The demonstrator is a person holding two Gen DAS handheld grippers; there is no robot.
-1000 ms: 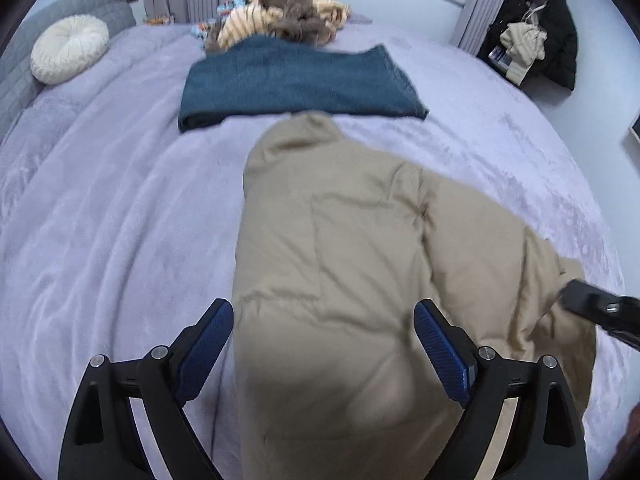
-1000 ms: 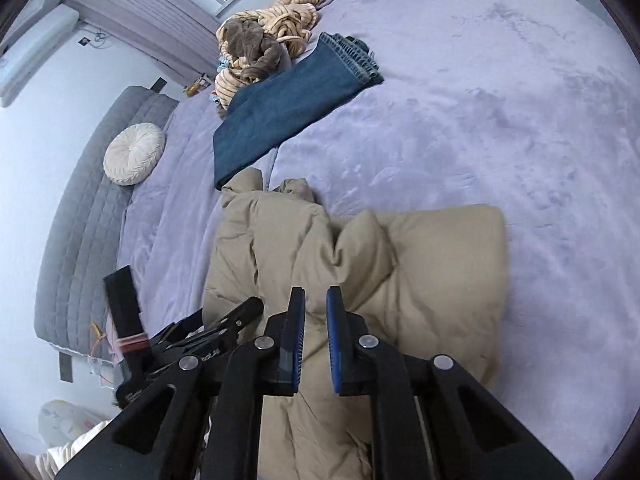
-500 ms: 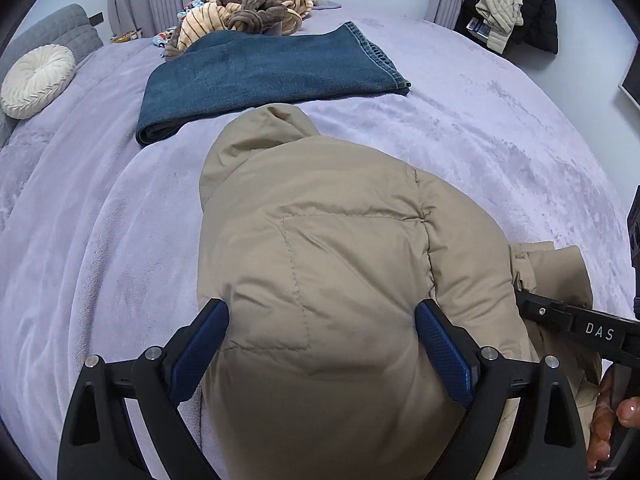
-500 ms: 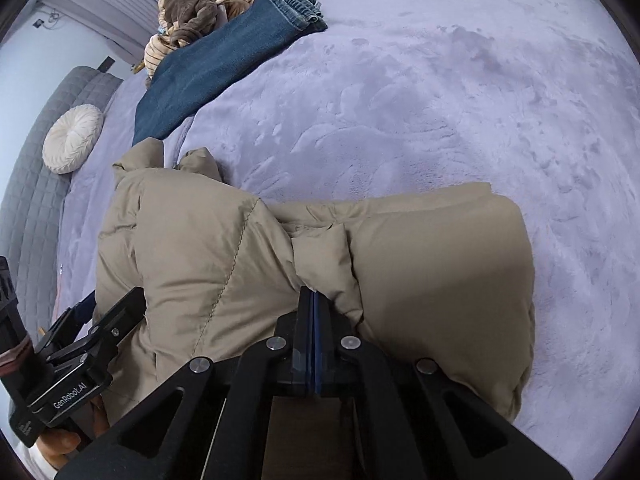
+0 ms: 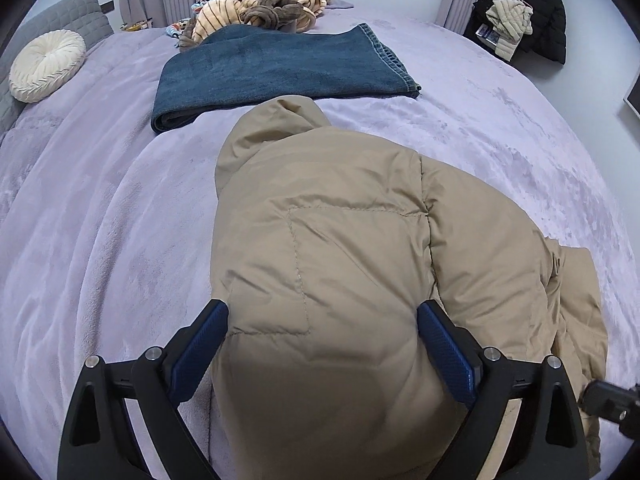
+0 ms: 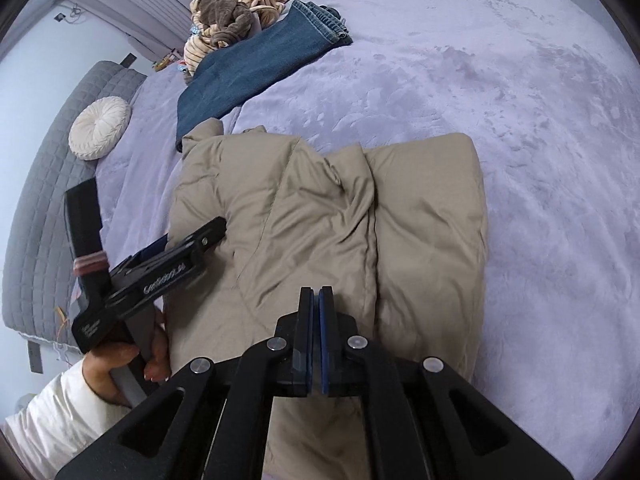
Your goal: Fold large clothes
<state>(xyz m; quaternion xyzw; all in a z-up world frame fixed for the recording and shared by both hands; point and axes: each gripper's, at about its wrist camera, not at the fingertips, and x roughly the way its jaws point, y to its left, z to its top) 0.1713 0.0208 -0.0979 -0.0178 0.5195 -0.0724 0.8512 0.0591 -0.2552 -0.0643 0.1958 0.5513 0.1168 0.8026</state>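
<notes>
The left gripper (image 5: pixel 322 344) fills the bottom of its own view, its blue-padded fingers (image 5: pixel 200 350) spread wide on either side of a bulge of the tan puffer jacket (image 5: pixel 360 264). The right gripper (image 6: pixel 316 312) sits low in the centre of its view with its blue pads pressed together; whether any cloth is caught between them cannot be told. In that same view the left gripper (image 6: pixel 192 240) shows from the side at centre left, held by the person's left hand (image 6: pixel 120 364) in a white sleeve; pale lettering runs along its black body, too blurred to read.

The jacket lies folded on the lavender bed cover (image 5: pixel 80 220), taking the middle and lower part of both views, its hood end pointing toward the top of the left view. Just above that end, folded blue jeans (image 5: pixel 280 68) lie across the bed, almost touching it. Beyond the jeans, at the top centre, sits a heap of striped and brown plush things (image 5: pixel 264 4). A round cream cushion (image 5: pixel 46 66) rests against the grey quilted headboard (image 5: pixel 72 16) in the upper left. In the upper right of the left view, a black coat (image 5: pixel 548 12) and a pale puffer garment (image 5: pixel 508 24) hang by the wall.
</notes>
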